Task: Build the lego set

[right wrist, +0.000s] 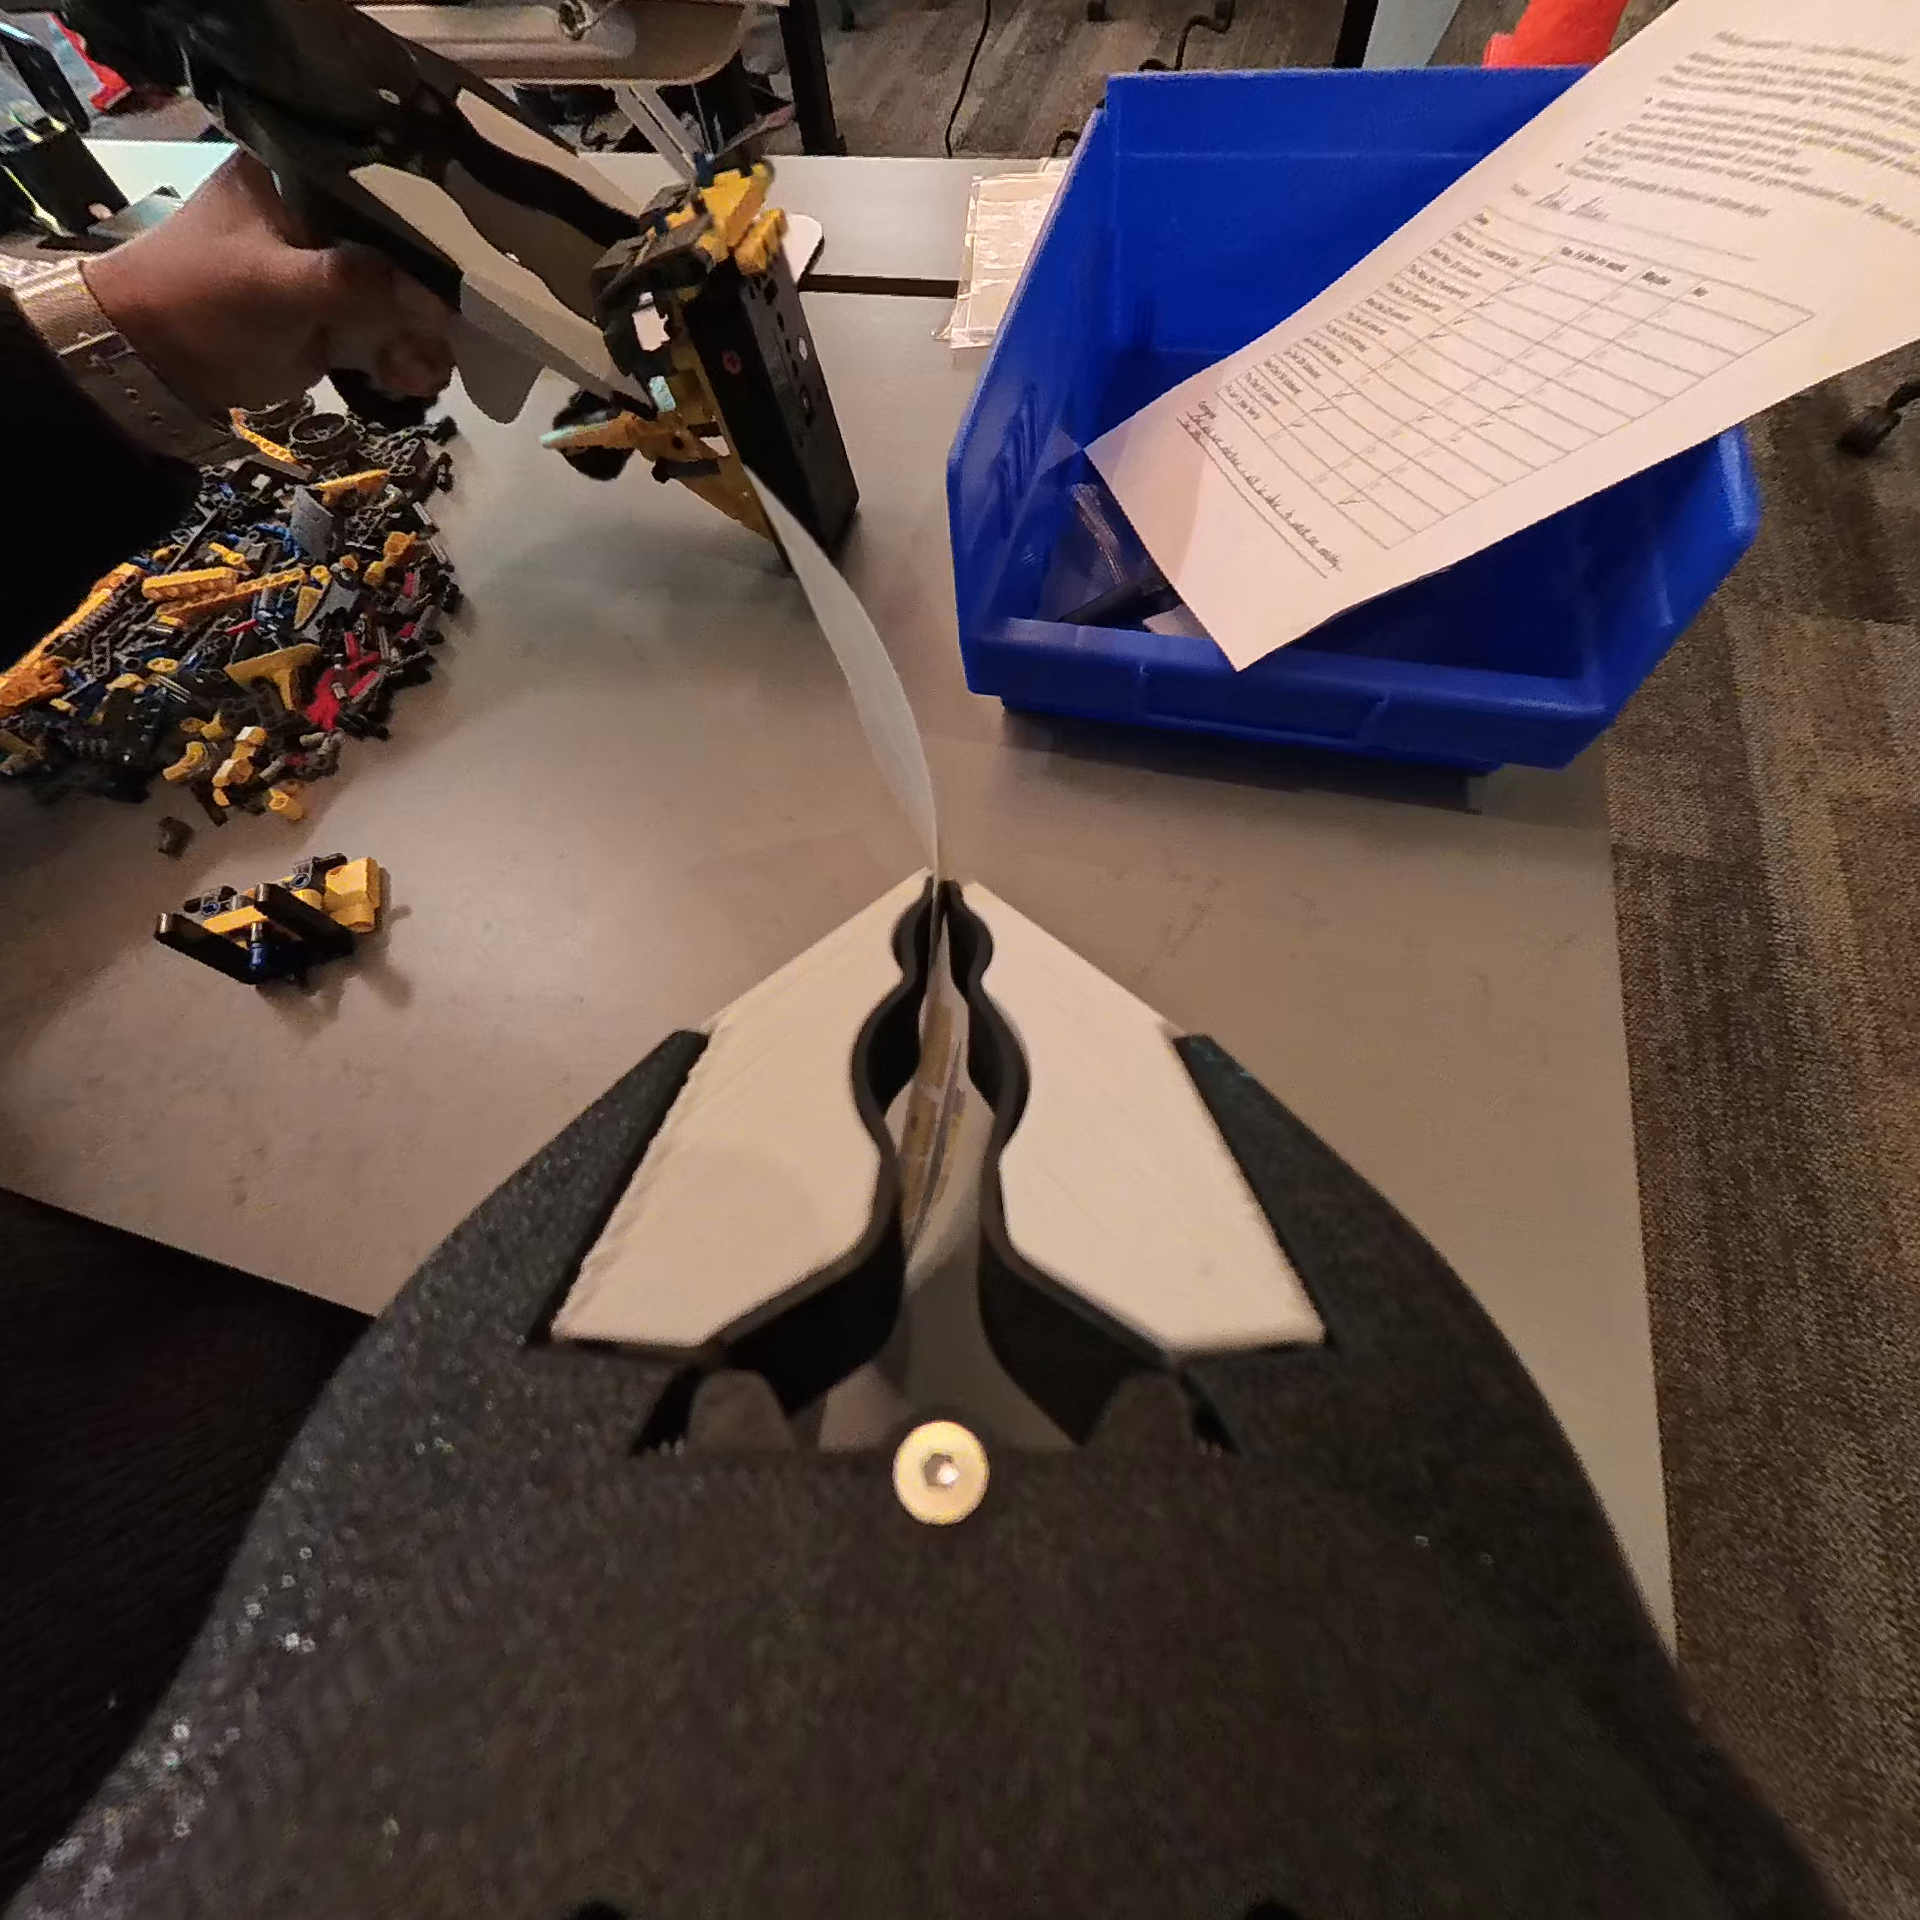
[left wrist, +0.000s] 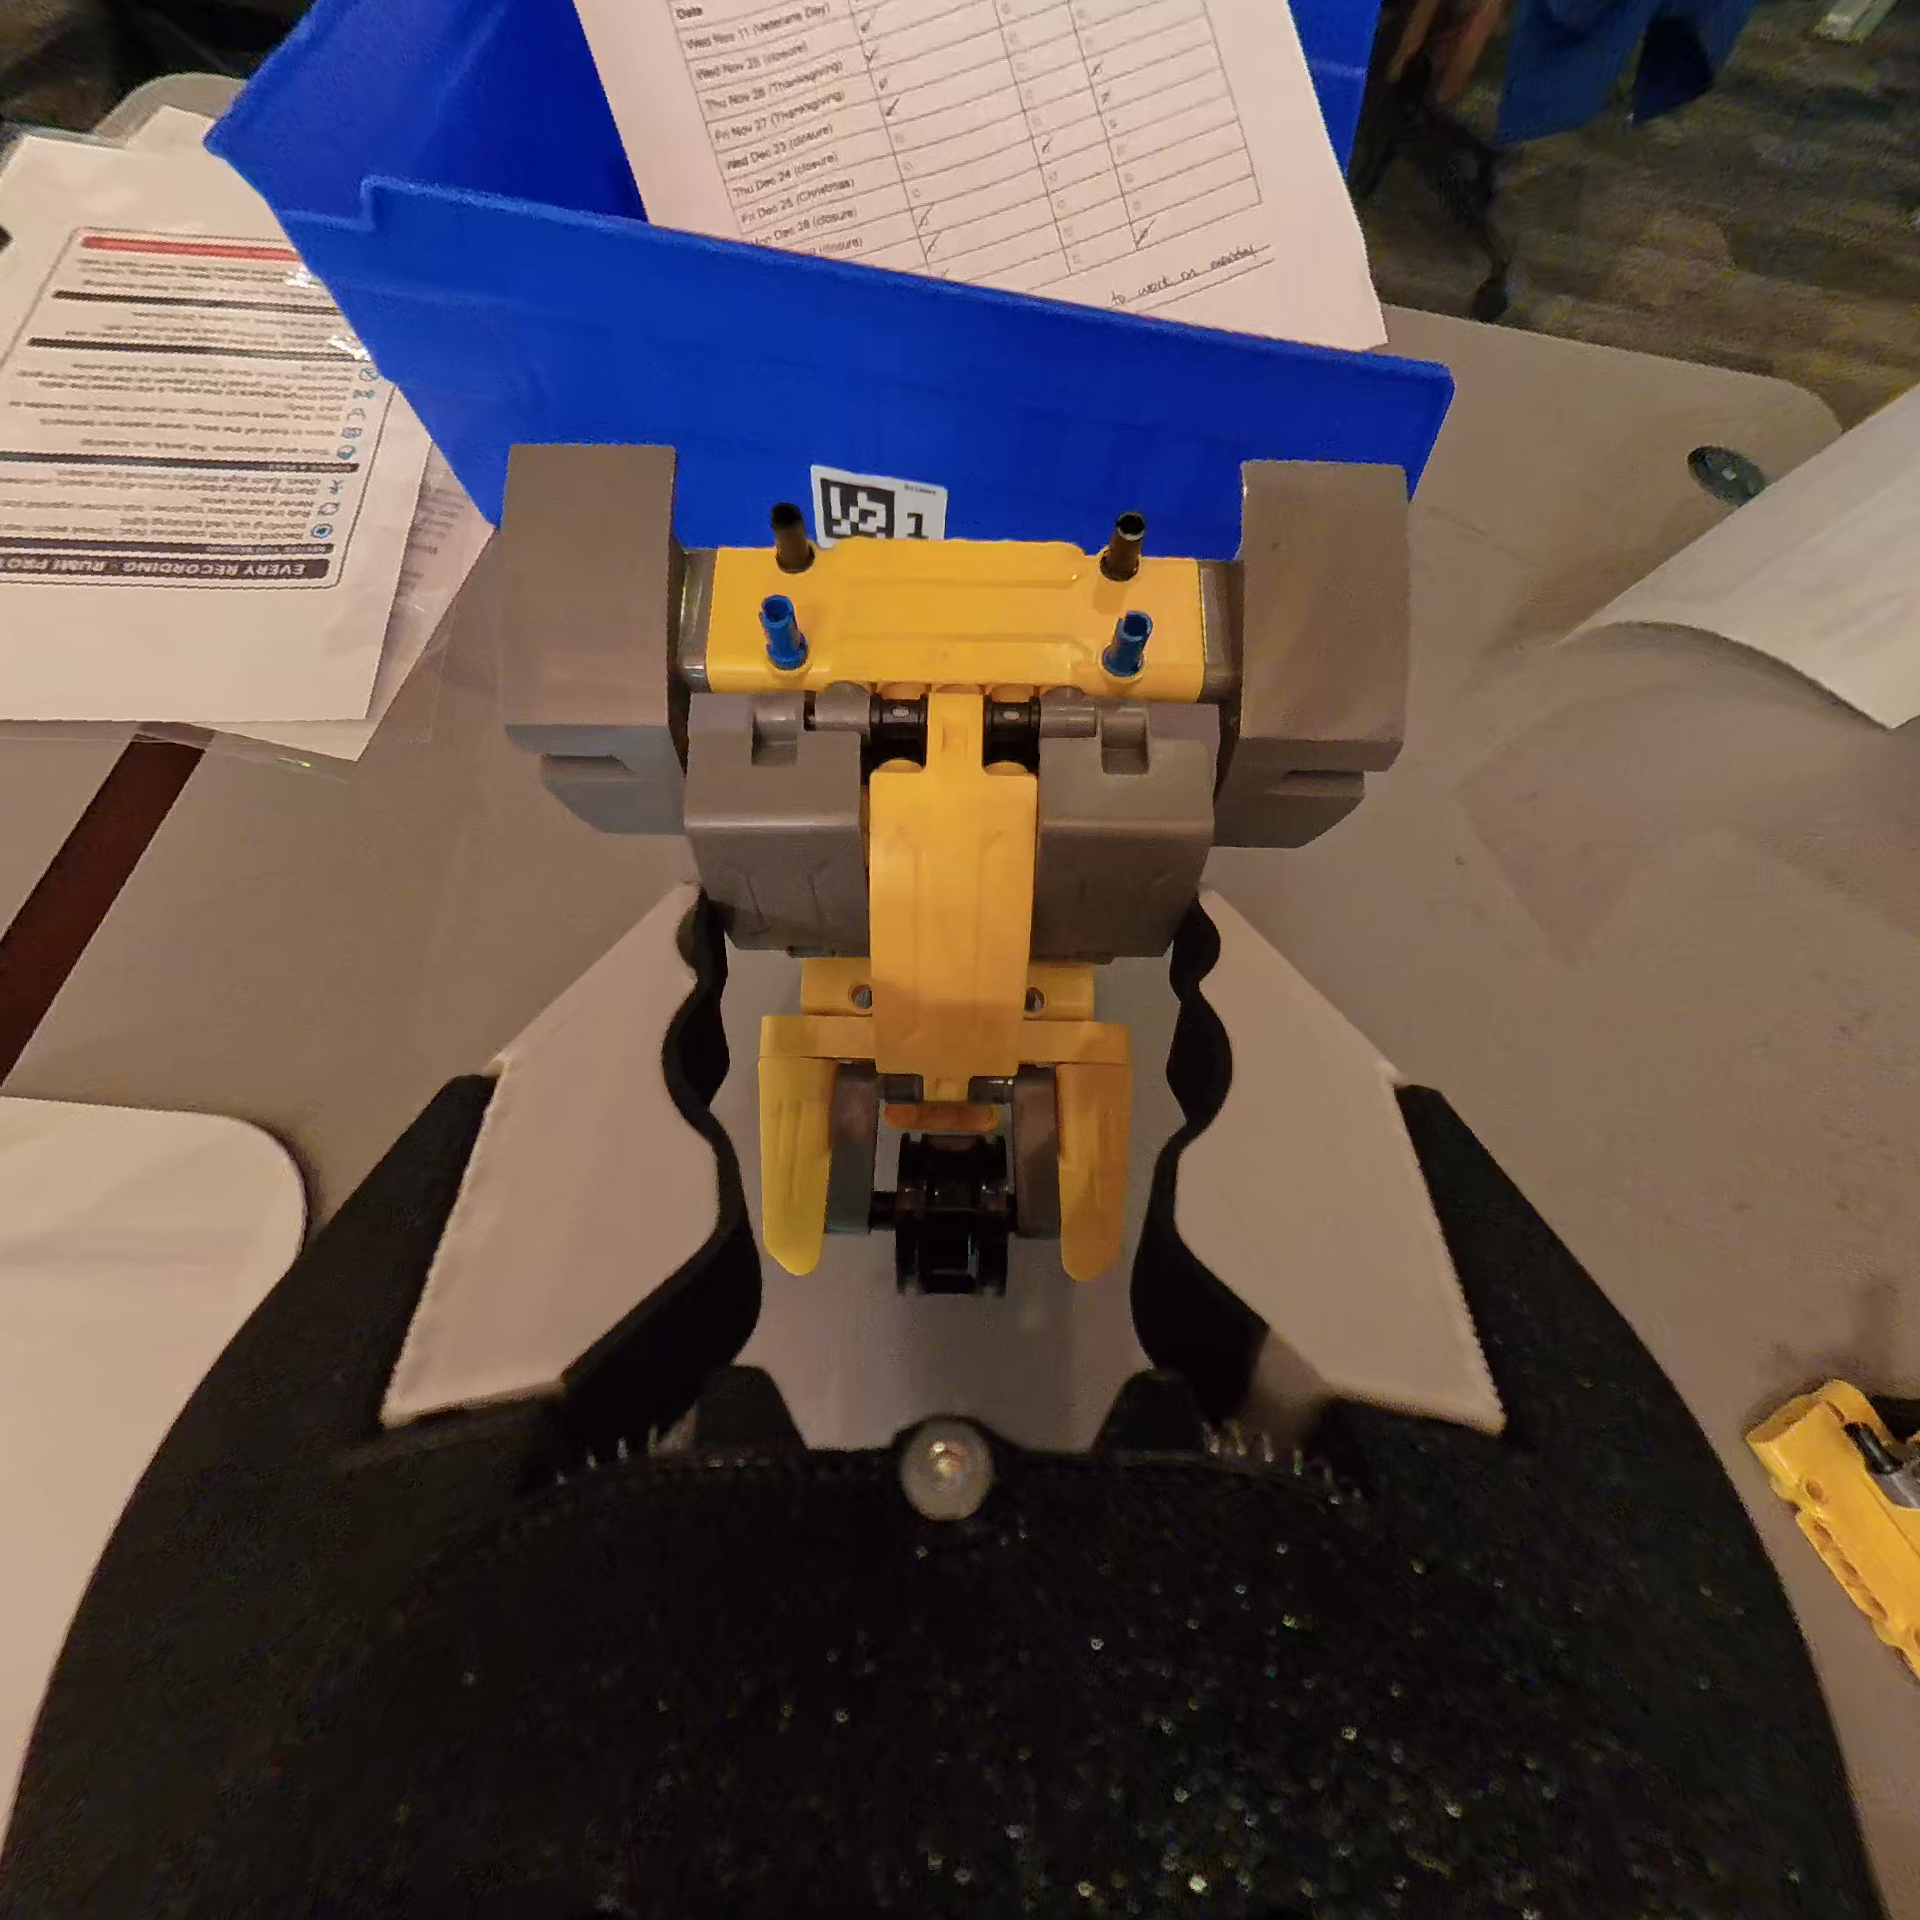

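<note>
In the right wrist view a big blue bin (right wrist: pixel 1247 686) sits on the grey table (right wrist: pixel 623 1039) at about 1 o'clock. A white paper with a grid (right wrist: pixel 1507 343) leans out of it, over the rim. At 9 o'clock lies a heap of small yellow, black and blue building bits (right wrist: pixel 208 644). Just below the heap, apart from it, a little built piece (right wrist: pixel 281 914) lies alone. Brown carpet (right wrist: pixel 1766 935) is at 3 o'clock. In the left wrist view, printed pages (left wrist: pixel 177 436) lie at 10 o'clock, beside the bin.

Dim warm indoor light, soft shadows, fisheye-bent edges.
</note>
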